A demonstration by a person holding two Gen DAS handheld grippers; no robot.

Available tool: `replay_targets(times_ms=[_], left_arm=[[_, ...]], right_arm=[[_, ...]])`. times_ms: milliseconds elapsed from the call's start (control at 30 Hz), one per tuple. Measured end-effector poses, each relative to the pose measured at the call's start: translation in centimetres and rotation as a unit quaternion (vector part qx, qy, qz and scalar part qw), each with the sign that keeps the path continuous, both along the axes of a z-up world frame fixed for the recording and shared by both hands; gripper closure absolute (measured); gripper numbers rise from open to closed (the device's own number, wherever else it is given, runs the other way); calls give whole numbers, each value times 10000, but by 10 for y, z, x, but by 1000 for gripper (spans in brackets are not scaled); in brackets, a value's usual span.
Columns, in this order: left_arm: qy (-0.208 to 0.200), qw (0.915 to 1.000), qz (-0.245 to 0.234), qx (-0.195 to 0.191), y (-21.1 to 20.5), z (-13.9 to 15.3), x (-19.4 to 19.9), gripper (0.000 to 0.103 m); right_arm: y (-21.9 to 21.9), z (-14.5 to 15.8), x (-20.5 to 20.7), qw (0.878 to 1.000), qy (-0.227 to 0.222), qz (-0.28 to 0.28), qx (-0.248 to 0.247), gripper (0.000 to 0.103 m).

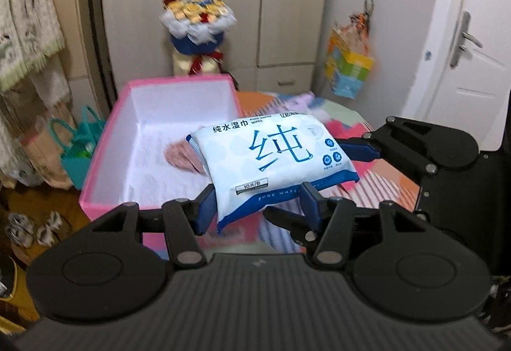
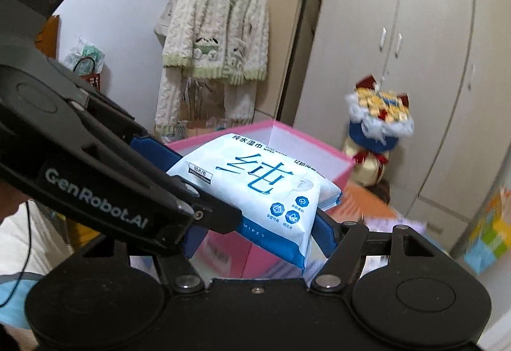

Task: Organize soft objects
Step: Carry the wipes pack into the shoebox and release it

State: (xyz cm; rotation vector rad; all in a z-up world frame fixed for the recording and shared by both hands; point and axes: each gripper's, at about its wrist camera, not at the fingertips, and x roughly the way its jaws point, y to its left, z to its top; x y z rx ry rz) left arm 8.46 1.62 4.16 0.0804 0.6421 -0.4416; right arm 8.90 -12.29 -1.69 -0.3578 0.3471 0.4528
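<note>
The wipes pack (image 1: 274,159) hides part of the pink box (image 1: 105,140); left gripper (image 1: 258,204) and right gripper (image 2: 258,233) fingers both pinch it aloft.

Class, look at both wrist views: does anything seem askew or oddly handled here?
Yes. The wet wipes pack hangs tilted in mid-air beside the pink box, not in it. Both the left gripper and right gripper pinch it at once, bending its lower edge.

You've got even, soft indoor light, no hard shadows; far bouquet (image 1: 195,19) and hanging bag (image 1: 348,62) motion-blurred, fisheye bends edges w/ dark corners.
</note>
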Motion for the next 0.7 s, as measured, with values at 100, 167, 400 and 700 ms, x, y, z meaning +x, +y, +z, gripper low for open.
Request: replay_targets(times_ms=[100,167,400,700], left_arm=[[-82,9999,64,-15,4,4,20,50],[-136,9999,94,-6,6,7,34,50],[210,9989,300,-310,18,4,94,48],[789,9944,535,-447,30,-21,176,49]], right_arm=[[5,4,20,9998,-183,19,-25,29],[7,5,34,9996,-260,44,-43,29],[9,8,99,9994,-4,337,-57,29],[24,-4,172,9971,398,527,-375,29]])
